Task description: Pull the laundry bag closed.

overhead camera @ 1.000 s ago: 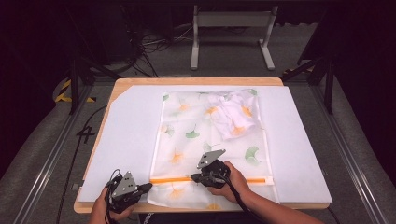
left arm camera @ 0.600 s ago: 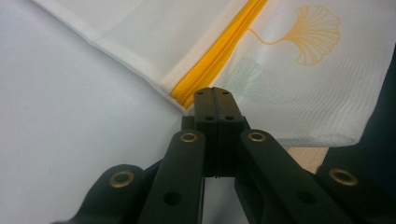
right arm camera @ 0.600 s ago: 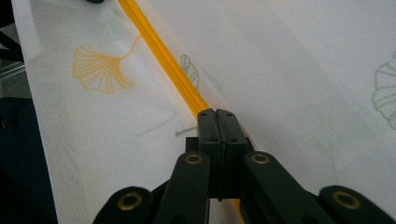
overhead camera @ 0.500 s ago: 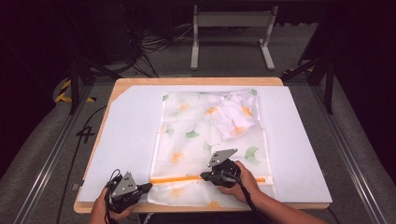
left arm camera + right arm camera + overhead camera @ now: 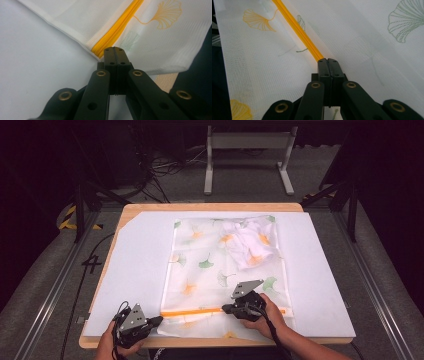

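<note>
A sheer white mesh bag printed with ginkgo leaves lies flat on the white mat. A crumpled white garment sits inside it at the far right. An orange zipper runs across the bag near its front edge. My left gripper is shut on the bag's left edge at the zipper's end; in the left gripper view its jaws meet there. My right gripper is shut on the zipper, jaws closed over it, pointing left along it.
The white mat covers most of a wooden table. Both hands come in at the front edge. Beyond the table stand a metal frame and loose cables on the dark floor.
My right gripper has slid to the right along the zipper, staying shut. The left gripper has kept its hold at the bag's left end.
</note>
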{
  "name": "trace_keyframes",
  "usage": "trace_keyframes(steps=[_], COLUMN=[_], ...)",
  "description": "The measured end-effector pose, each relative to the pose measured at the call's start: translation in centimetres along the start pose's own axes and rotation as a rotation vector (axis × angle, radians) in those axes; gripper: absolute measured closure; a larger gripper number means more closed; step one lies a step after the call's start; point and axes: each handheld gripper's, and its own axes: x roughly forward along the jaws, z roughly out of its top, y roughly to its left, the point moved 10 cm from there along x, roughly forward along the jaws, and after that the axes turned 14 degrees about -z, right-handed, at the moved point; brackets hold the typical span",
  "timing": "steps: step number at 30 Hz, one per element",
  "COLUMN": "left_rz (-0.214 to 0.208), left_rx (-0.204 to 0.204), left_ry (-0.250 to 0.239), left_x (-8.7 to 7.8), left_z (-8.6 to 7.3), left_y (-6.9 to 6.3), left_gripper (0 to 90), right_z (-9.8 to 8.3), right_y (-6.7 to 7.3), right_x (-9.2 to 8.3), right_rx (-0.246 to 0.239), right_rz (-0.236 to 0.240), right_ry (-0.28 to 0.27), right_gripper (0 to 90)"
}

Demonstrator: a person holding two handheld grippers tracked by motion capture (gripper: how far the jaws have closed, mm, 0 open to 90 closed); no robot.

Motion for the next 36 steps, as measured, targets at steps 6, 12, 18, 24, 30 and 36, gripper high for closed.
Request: trace_keyframes(steps=[6, 12, 18, 24, 30, 36], left_rz=[0.002, 0.002, 0.001, -0.003, -0.003, -0.004], left_rx=[0.002, 0.002, 0.002, -0.002, -0.002, -0.004], left_ry=[0.001, 0.001, 0.001, -0.001, -0.001, -0.001], left_x=[0.0, 0.0, 0.0, 0.0, 0.0, 0.0], left_z=[0.0, 0.0, 0.0, 0.0, 0.0, 0.0], left_y=[0.0, 0.0, 0.0, 0.0, 0.0, 0.0], left_gripper=[90.0, 90.0, 90.0, 90.0, 90.0, 90.0], right_z=[-0.4, -0.7, -1.1, -1.6, -2.1, -3.1], right_y=[-0.1, -0.2, -0.6, -1.3, -1.9, -2.6], right_x=[-0.2, -0.5, -0.8, -1.3, -1.9, -2.5], right_rx=[0.005, -0.005, 0.007, 0.018, 0.024, 0.037], right_rz=[0.004, -0.003, -0.002, -0.014, -0.024, -0.036], right_ry=[0.002, 0.004, 0.003, 0.009, 0.012, 0.018], right_gripper=[90.0, 90.0, 90.0, 90.0, 90.0, 90.0])
